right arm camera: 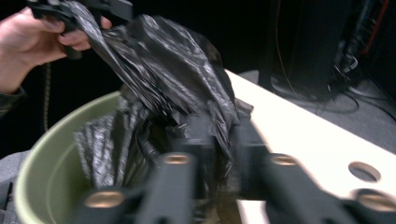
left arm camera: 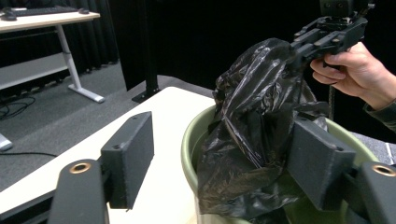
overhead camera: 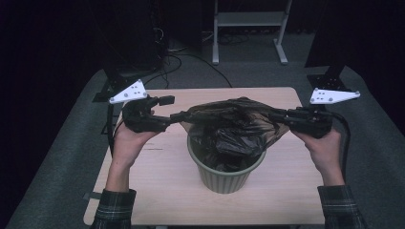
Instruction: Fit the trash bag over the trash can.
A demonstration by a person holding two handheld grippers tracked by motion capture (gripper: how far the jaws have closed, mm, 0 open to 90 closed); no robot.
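Plaid sleeves (overhead camera: 114,208) are seen nearest, then a green bin (overhead camera: 224,179) on the wooden table (overhead camera: 286,200), with a black bag (overhead camera: 234,129) stretched above its mouth. Bag film is pinched in the right gripper (overhead camera: 277,116), nearly closed, while the left gripper (overhead camera: 177,116) is spread, its right pad against the film

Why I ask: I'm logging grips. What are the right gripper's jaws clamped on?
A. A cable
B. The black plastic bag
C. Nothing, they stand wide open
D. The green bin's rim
B: in the right gripper view, the right gripper has its jaws drawn close together on a fold of the black plastic bag, above the green bin.
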